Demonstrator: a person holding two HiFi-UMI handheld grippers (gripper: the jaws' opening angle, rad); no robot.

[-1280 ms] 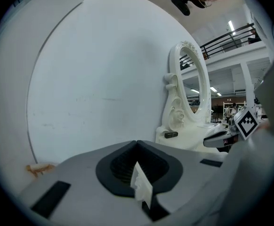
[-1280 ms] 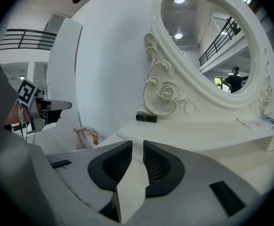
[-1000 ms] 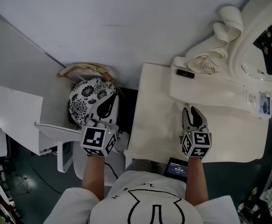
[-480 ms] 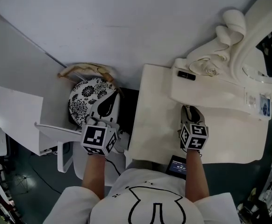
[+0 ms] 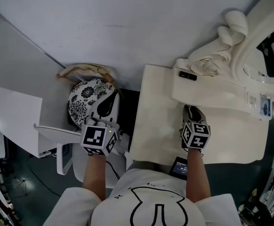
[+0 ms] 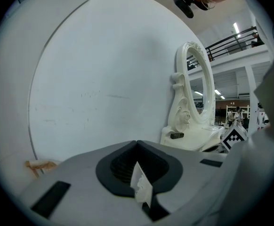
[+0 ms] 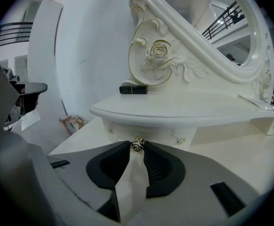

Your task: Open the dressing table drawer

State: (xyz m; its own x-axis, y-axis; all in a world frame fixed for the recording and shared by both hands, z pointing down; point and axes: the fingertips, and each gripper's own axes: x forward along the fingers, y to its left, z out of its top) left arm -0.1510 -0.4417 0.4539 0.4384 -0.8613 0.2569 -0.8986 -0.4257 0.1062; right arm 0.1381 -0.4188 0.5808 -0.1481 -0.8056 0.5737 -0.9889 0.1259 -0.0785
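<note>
The white dressing table (image 5: 158, 121) stands at the right, with a raised shelf (image 5: 212, 95) and a carved mirror frame (image 5: 250, 36). Under the shelf is a small drawer front (image 7: 160, 132) with a round gold knob (image 7: 137, 144). My right gripper (image 5: 192, 111) lies over the tabletop, and its tips (image 7: 137, 146) are shut on that knob. My left gripper (image 5: 109, 99) hangs to the left of the table over a stool. It is shut (image 6: 137, 144) with nothing in it and faces the white wall.
A black stick-shaped object (image 5: 187, 75) lies on the shelf by the carved rose. The stool's floral cushion (image 5: 83, 98) is below the left gripper. A white panel (image 5: 14, 121) stands further left. A small dark screen (image 5: 180, 166) sits at the table's near edge.
The right gripper's jaws, spread a second ago, have closed on the drawer knob, and it has edged slightly forward. The left gripper has barely moved.
</note>
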